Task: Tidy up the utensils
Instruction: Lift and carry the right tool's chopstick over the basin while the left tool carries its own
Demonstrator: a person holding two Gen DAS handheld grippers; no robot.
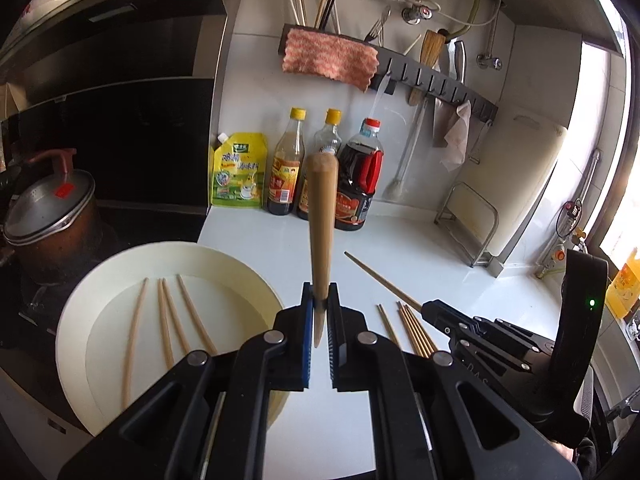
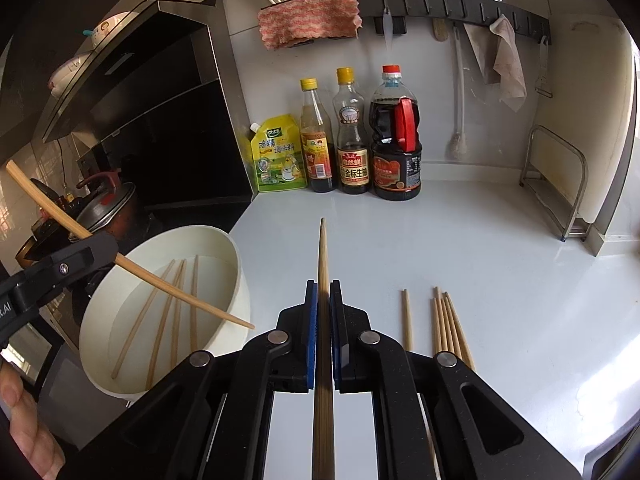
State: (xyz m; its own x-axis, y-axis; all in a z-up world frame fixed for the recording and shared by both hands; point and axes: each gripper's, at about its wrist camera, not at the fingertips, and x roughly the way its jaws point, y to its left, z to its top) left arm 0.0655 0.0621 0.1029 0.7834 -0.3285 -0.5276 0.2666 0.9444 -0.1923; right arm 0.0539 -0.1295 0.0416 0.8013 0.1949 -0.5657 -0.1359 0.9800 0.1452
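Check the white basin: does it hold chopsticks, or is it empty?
Not empty. The white basin holds four loose chopsticks lying on its bottom, clearest in the right wrist view.

Both wrist views look down, sharing the white basin (image 1: 168, 256) nearby.

White tiled wall (image 2: 432, 92) behind a glossy white countertop (image 2: 460, 248). Black range hood (image 2: 160, 92) at left above a lidded pot (image 1: 48, 212). Dark wall rail (image 2: 460, 6) with a pink cloth (image 2: 308, 20). Bright daylight from a window (image 1: 624, 184) at right.
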